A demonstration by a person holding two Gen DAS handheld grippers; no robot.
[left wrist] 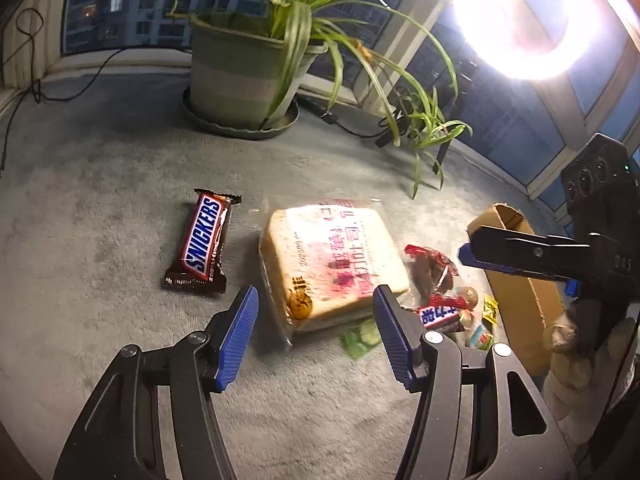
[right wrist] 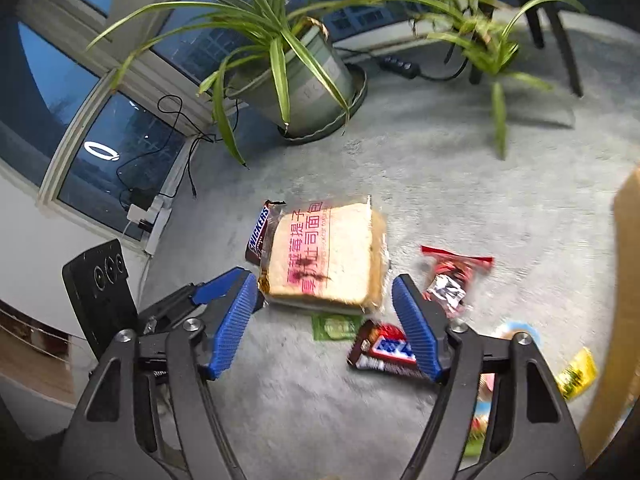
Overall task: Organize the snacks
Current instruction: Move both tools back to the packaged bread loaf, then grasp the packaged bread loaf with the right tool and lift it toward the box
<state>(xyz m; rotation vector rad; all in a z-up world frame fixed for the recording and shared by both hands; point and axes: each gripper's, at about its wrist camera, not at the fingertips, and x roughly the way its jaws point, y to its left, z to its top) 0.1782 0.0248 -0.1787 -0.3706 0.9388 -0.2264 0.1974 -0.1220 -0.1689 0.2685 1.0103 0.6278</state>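
A bagged slice of bread (left wrist: 332, 256) (right wrist: 328, 256) lies flat on the grey carpet, with a full-size Snickers bar (left wrist: 204, 240) (right wrist: 258, 232) to its left. On its right lie a red-wrapped snack (left wrist: 432, 268) (right wrist: 452, 276), a small chocolate bar (left wrist: 440, 316) (right wrist: 384, 350), a green packet (left wrist: 360, 338) (right wrist: 334, 326) and a yellow candy (left wrist: 490, 308) (right wrist: 578, 372). My left gripper (left wrist: 316, 294) hovers open just short of the bread's near edge. My right gripper (right wrist: 325, 282) is open too, over the bread's near edge, holding nothing.
An open cardboard box (left wrist: 520, 292) (right wrist: 624, 280) stands at the right, beside the small candies. A potted spider plant (left wrist: 240, 76) (right wrist: 316, 80) sits behind by the window, its leaves drooping over the carpet. Cables and a bright ring light (left wrist: 520, 12) are at the back.
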